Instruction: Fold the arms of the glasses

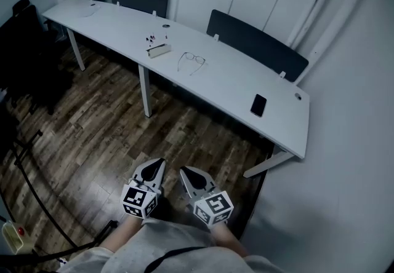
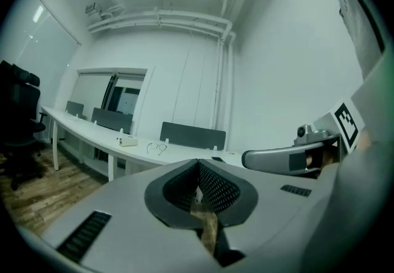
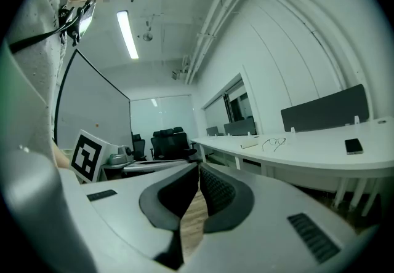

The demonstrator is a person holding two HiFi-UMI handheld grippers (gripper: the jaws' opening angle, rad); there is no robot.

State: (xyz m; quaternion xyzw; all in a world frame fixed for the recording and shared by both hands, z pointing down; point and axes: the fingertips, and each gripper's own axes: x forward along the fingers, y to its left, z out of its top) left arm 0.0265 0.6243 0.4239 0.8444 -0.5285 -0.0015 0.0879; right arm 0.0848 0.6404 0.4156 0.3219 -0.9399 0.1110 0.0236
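Nothing done yet: the glasses (image 1: 192,61) lay on the desk (image 1: 234,84), arms seemingly unfolded, well apart from the left gripper (image 1: 160,162) and right gripper (image 1: 183,170), both with fingers (image 2: 217,189) pinched together, empty.

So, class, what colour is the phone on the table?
The phone is black, clearest in the head view.

Head view looks steeply down, far from white desk (image 1: 234,81) across upper frame. Both gripper views face level, sharing distant desk, glasses (image 1: 191,60).
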